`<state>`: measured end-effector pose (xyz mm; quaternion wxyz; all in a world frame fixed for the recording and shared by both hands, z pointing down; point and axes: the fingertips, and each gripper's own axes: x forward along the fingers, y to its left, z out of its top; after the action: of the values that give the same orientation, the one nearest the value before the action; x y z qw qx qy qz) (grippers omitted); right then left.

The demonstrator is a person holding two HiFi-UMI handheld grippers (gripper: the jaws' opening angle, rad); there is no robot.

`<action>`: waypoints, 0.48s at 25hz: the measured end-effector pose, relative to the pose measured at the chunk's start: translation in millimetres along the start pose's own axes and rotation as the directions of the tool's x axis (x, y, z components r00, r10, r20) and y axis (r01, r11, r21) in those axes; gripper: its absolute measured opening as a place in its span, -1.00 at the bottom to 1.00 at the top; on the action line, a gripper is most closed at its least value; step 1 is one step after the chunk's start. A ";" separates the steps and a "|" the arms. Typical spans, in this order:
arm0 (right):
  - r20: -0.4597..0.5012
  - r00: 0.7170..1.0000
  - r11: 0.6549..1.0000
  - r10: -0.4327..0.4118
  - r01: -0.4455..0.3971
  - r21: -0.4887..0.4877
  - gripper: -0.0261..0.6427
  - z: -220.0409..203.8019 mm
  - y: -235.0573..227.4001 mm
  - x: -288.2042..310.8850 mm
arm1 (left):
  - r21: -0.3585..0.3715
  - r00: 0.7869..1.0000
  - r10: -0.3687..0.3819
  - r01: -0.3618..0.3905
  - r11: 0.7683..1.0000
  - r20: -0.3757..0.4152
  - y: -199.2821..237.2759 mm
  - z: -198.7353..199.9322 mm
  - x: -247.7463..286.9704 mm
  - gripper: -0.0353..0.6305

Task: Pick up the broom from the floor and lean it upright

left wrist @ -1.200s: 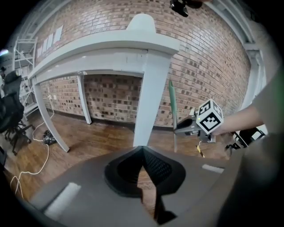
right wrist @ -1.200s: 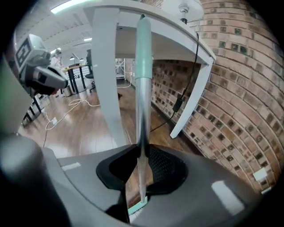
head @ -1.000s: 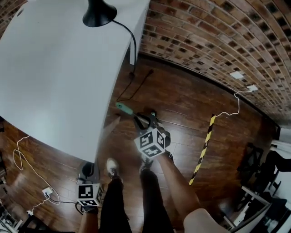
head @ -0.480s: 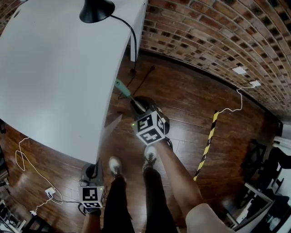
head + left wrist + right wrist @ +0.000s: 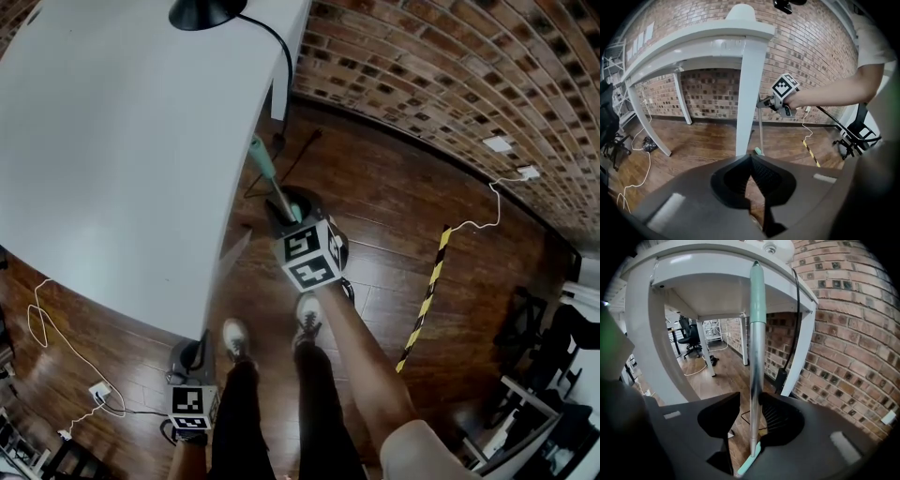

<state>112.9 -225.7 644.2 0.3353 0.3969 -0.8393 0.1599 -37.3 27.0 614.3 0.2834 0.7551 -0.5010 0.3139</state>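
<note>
Right claw (image 5: 749, 399) just parting, seemingly loose round broom (image 5: 757, 333); left claw (image 5: 751, 157) closed, empty.

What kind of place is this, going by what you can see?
Most likely an office or studio workspace: a large white desk with a black lamp on it, an office chair further back, a brick wall and a wooden floor.
</note>
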 end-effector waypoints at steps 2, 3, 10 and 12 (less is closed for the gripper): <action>-0.002 1.000 1.000 0.000 0.000 0.005 -0.41 -0.9 -2.0 0.2 | -0.006 1.000 -0.001 0.001 1.000 -0.002 -0.8 -1.1 -0.8 -0.90; -0.004 1.000 1.000 0.000 0.000 0.008 -0.41 -1.4 -2.9 0.5 | -0.014 1.000 -0.002 0.001 1.000 -0.007 -0.8 -2.7 -1.5 -0.90; -0.012 1.000 0.999 0.003 -0.003 0.038 -0.35 -6.4 -7.3 0.9 | -0.024 1.000 0.004 -0.004 1.000 -0.001 1.7 -1.4 0.4 -0.90; -0.018 1.000 0.999 0.007 -0.006 0.043 -0.35 -10.7 -6.4 0.9 | -0.029 1.000 0.007 -0.007 1.000 0.003 2.5 -2.2 0.8 -0.90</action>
<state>122.2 -224.5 652.6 0.3337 0.3997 -0.8340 0.1825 -39.8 27.4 616.6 0.2925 0.7494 -0.5088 0.3064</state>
